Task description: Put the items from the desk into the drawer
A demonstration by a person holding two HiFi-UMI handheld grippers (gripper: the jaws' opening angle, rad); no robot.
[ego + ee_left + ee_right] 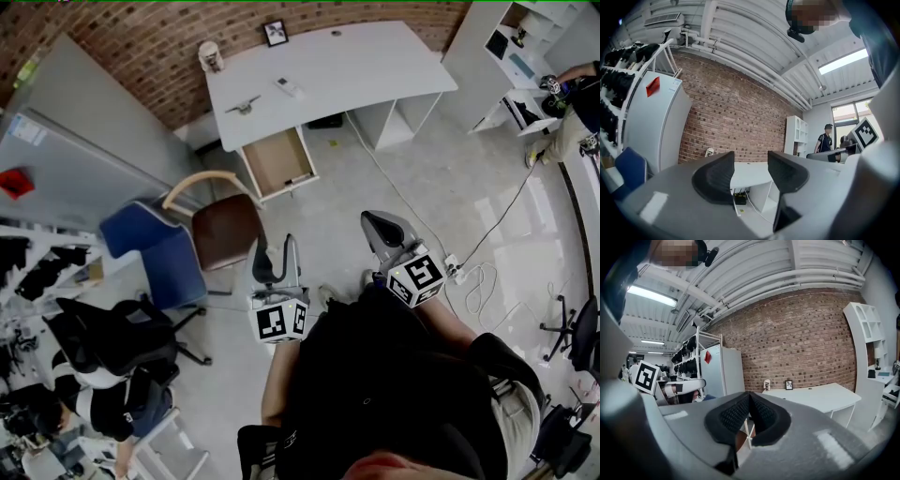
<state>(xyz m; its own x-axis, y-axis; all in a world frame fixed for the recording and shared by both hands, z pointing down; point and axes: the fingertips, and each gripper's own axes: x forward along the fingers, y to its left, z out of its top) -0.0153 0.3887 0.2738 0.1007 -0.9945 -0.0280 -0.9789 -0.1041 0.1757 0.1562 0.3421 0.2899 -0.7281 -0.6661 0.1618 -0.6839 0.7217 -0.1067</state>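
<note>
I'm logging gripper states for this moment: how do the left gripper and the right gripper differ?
The left gripper has its jaws apart, and the white desk shows through the gap. The right gripper has its jaws together. In the head view, the right gripper reaches a little further toward the desk than the left gripper. Both are empty and well short of the desk.

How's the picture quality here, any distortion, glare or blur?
Head view: strong fisheye, desk edges bow, glare on the glossy floor at right. Left gripper view: dark corners, a bright ceiling light, the open left gripper soft. Right gripper view: same curvature, the shut right gripper slightly blurred, brick wall sharp.
</note>
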